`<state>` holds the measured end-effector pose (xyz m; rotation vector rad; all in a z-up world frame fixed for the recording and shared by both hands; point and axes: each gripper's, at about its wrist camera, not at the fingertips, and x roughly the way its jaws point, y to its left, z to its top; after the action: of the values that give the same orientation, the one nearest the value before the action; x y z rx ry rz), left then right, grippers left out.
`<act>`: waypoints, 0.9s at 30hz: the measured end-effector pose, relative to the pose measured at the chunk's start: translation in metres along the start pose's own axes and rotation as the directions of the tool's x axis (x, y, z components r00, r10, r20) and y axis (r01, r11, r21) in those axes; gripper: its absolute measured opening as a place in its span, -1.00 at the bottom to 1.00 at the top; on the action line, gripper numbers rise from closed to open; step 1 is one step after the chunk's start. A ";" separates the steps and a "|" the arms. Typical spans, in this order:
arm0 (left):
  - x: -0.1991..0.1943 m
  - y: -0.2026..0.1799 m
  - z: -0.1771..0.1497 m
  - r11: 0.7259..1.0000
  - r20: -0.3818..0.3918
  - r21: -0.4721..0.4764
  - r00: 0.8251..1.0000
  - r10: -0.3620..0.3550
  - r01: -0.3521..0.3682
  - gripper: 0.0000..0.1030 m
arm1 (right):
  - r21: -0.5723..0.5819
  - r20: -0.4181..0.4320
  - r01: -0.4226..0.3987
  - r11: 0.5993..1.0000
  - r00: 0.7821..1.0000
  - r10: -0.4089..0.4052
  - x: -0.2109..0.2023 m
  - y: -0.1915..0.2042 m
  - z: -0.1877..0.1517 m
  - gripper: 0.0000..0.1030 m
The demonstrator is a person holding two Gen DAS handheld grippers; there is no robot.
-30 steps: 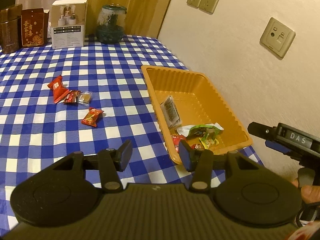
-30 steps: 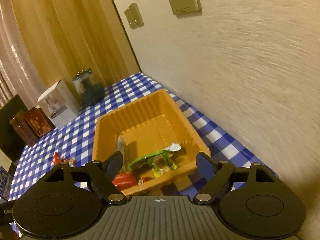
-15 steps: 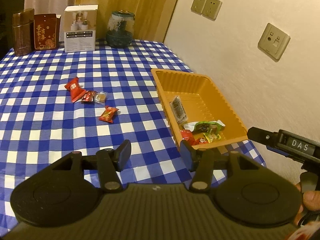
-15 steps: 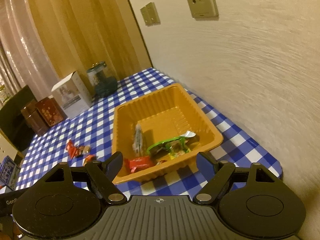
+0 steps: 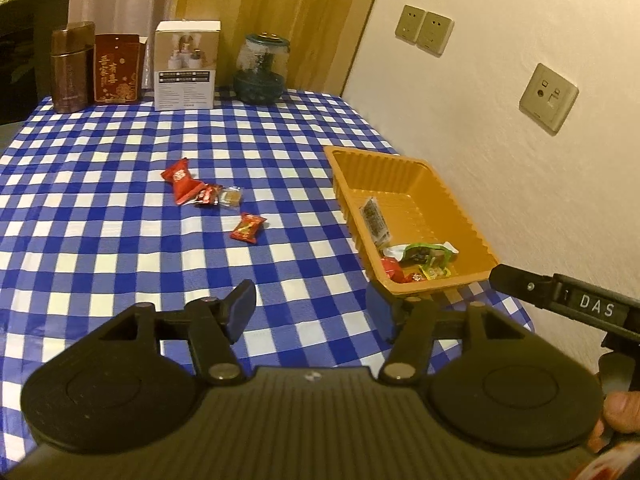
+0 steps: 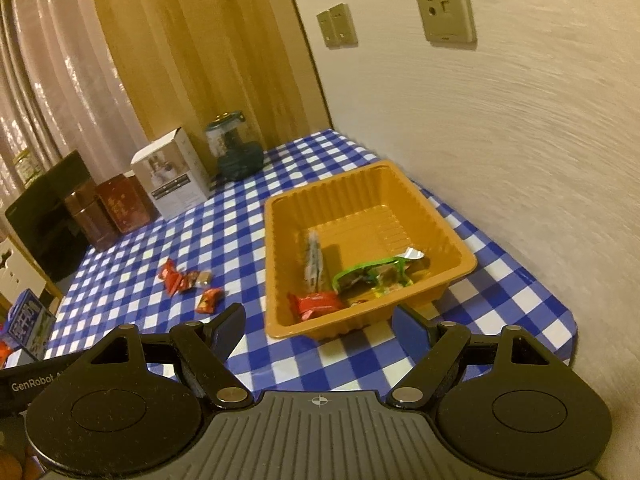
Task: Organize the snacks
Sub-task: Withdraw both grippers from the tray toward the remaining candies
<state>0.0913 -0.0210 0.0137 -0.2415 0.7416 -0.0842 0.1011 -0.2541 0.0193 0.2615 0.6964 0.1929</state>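
An orange tray (image 5: 464,216) (image 6: 456,240) sits at the table's right side near the wall and holds several snack packets, among them a green one (image 5: 426,252) (image 6: 368,274) and a red one (image 6: 316,304). Several loose snacks lie on the checked cloth to its left: a red packet (image 5: 182,180) (image 6: 170,278), small candies (image 5: 220,196) and another red packet (image 5: 248,229) (image 6: 208,300). My left gripper (image 5: 310,312) is open and empty, above the table's near part. My right gripper (image 6: 318,328) is open and empty, just in front of the tray.
At the table's far edge stand a brown tin (image 5: 70,68), a red box (image 5: 116,68), a white box (image 5: 186,66) and a glass jar (image 5: 262,68). The wall (image 5: 520,160) runs close along the right side. A blue carton (image 6: 28,328) sits at the left.
Both grippers have pulled back and up from the tray, so more of the table shows. Both stayed open. The snacks have not moved.
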 end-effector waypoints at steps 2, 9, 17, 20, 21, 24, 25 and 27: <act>-0.004 0.004 -0.001 1.000 0.001 -0.007 1.000 0.006 -0.006 0.14 | -0.010 -0.002 -0.005 1.000 1.000 0.005 -0.001 0.005 -0.002 0.56; -0.016 0.020 -0.004 0.999 0.011 -0.024 1.000 0.023 -0.023 0.25 | -0.041 -0.013 -0.019 0.999 1.000 0.019 -0.002 0.021 -0.005 0.56; -0.026 0.038 -0.007 0.998 0.018 -0.049 0.999 0.049 -0.048 0.29 | -0.072 -0.021 -0.035 0.997 0.999 0.033 0.000 0.036 -0.006 0.56; -0.028 0.044 -0.007 0.997 0.020 -0.056 0.998 0.057 -0.056 0.33 | -0.080 -0.024 -0.041 0.996 0.999 0.039 0.001 0.040 -0.007 0.56; -0.029 0.045 -0.007 0.997 0.021 -0.057 0.998 0.059 -0.058 0.33 | -0.082 -0.024 -0.043 0.996 0.999 0.041 0.001 0.041 -0.007 0.56; -0.031 0.049 -0.007 0.996 0.024 -0.059 0.997 0.068 -0.066 0.35 | -0.089 -0.026 -0.048 0.995 0.999 0.045 0.002 0.045 -0.007 0.56; -0.032 0.051 -0.006 0.996 0.024 -0.060 0.997 0.071 -0.069 0.36 | -0.092 -0.026 -0.050 0.994 0.998 0.048 0.002 0.047 -0.007 0.56; -0.033 0.055 -0.006 0.995 0.027 -0.064 0.997 0.078 -0.076 0.39 | -0.097 -0.027 -0.055 0.994 0.998 0.053 0.003 0.050 -0.007 0.56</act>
<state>0.0626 0.0367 0.0174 -0.2729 0.7241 0.0157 0.0945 -0.2045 0.0271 0.1846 0.7026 0.2811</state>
